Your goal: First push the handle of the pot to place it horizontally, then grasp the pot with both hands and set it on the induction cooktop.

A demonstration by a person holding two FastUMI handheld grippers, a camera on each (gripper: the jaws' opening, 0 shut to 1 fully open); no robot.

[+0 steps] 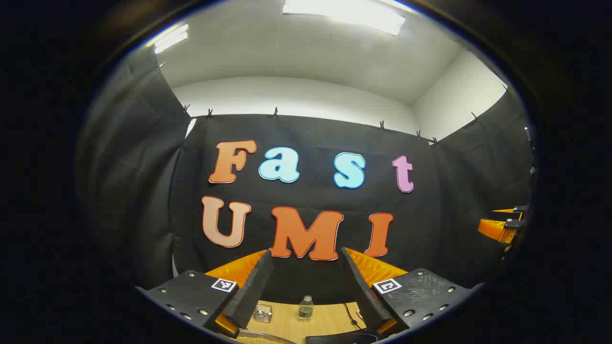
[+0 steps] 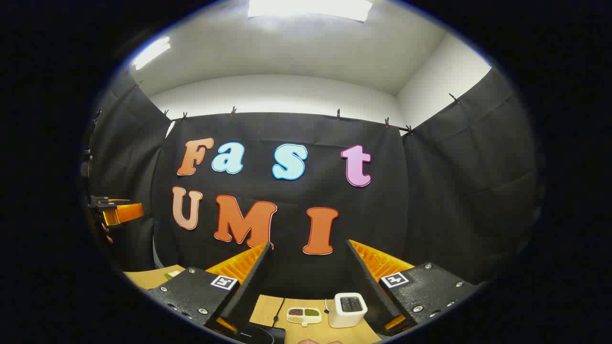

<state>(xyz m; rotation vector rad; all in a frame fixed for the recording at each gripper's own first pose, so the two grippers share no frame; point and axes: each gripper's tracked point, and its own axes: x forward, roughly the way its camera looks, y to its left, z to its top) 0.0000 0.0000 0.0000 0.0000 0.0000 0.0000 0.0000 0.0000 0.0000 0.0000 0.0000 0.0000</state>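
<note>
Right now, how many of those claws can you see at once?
2. In the left gripper view, its own claw sits open at the bottom, and the other claw pokes in at the right edge, too little of it showing to judge.

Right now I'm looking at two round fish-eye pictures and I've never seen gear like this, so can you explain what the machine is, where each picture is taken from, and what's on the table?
There is no robot here. A person holds a two-finger gripper in each hand, and a camera rides on each one, looking forward between its jaws.

The left gripper has its jaws open and empty. Past them a wooden table carries a small bottle, a small glass jar and a black cable.

The right gripper is also open and empty. Below it sit a white toaster-like box, a divided dish of small foods and a black appliance edge, possibly the cooktop. Each view catches the other gripper at its side.
</note>
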